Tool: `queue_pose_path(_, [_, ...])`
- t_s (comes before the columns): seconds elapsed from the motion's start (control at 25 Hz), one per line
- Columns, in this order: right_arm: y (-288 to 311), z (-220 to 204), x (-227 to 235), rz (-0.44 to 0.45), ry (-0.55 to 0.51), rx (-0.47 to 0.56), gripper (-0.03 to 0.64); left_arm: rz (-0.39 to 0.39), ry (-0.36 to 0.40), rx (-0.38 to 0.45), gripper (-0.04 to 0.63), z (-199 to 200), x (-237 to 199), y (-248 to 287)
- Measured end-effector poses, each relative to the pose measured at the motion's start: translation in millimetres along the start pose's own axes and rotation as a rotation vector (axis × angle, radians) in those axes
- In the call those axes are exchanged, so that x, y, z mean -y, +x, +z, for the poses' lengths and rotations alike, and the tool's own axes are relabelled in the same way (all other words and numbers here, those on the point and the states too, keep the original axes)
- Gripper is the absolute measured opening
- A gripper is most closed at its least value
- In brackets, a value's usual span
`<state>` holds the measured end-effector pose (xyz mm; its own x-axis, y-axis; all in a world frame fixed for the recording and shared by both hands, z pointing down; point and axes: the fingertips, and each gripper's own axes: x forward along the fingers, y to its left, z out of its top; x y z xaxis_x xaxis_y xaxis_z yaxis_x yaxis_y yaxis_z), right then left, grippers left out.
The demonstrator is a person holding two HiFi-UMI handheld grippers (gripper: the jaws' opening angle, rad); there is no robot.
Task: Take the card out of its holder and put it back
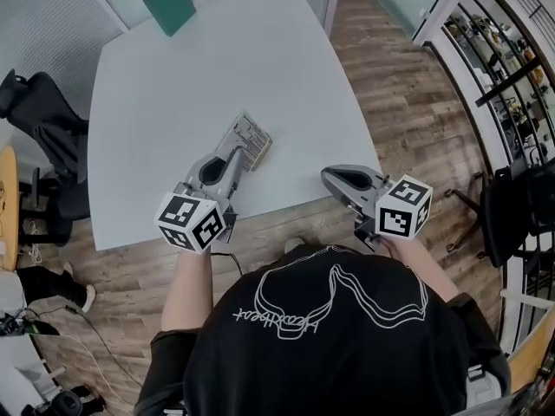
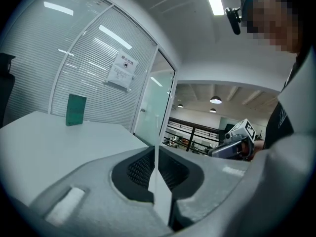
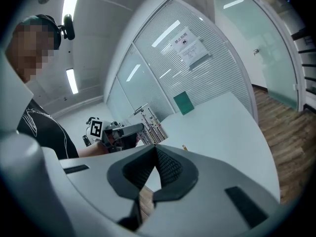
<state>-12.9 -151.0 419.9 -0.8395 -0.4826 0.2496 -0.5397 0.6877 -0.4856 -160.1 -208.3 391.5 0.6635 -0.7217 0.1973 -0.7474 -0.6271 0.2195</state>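
Note:
My left gripper (image 1: 235, 157) is shut on a pale card (image 1: 249, 139) printed with thin lines, and holds it over the near part of the white table (image 1: 173, 94). In the left gripper view the card (image 2: 158, 181) stands edge-on between the closed jaws of the left gripper (image 2: 155, 155). My right gripper (image 1: 328, 178) hovers at the table's near right edge, shut and holding nothing. The right gripper view shows the right gripper (image 3: 156, 150) with its jaws meeting, and the left gripper (image 3: 116, 135) with the card (image 3: 151, 125) off to its left. A flat green thing (image 1: 169, 2) stands at the table's far edge.
A black office chair (image 1: 43, 120) stands left of the table, another chair (image 1: 512, 206) at the right. Shelving (image 1: 503, 68) lines the right wall. Glass partitions (image 2: 98, 68) close off the far side, and wooden flooring (image 1: 408, 120) surrounds the table.

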Motion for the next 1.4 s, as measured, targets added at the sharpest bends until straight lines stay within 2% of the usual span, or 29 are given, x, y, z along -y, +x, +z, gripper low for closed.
queue_pose_path(0.28, [10, -2, 13, -0.030, 0.014, -0.012, 0.009, 0.023, 0.004, -0.013, 0.025, -21, -35, 14])
queue_pose_path(0.64, [19, -9, 32, -0.041, 0.049, -0.047, 0.009, 0.021, 0.005, -0.048, 0.025, -50, -57, 34])
queue_pose_path(0.8, [26, -14, 37, -0.049, 0.042, -0.066, 0.009, 0.021, -0.023, -0.048, 0.025, -61, -68, 39])
queue_pose_path(1.4, [32, -14, 46, -0.058, 0.054, -0.079, 0.009, 0.031, -0.029, -0.088, 0.025, -74, -77, 50])
